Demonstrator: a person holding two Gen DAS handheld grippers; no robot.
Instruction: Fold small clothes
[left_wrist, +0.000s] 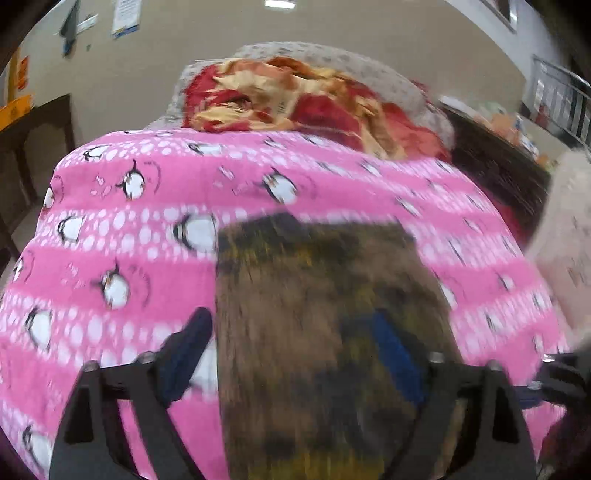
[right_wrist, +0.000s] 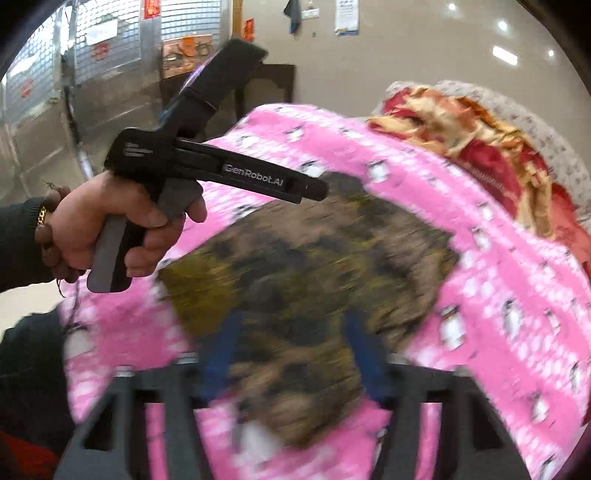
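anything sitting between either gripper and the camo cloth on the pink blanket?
Nothing visible. The camo cloth lies flat on the pink blanket, right under the left gripper and the right gripper. The red-and-yellow bundle sits well behind it.

Counted on the bed: one pink penguin-print blanket (left_wrist: 147, 206), one brown-and-olive mottled garment (left_wrist: 314, 295) near the middle, one red-and-cream crumpled cloth (left_wrist: 295, 99) at the far end – on one grey patterned pillow (left_wrist: 406, 88). Two grippers – left (left_wrist: 295, 350), right (right_wrist: 291, 350). One hand (right_wrist: 110, 229) visible.
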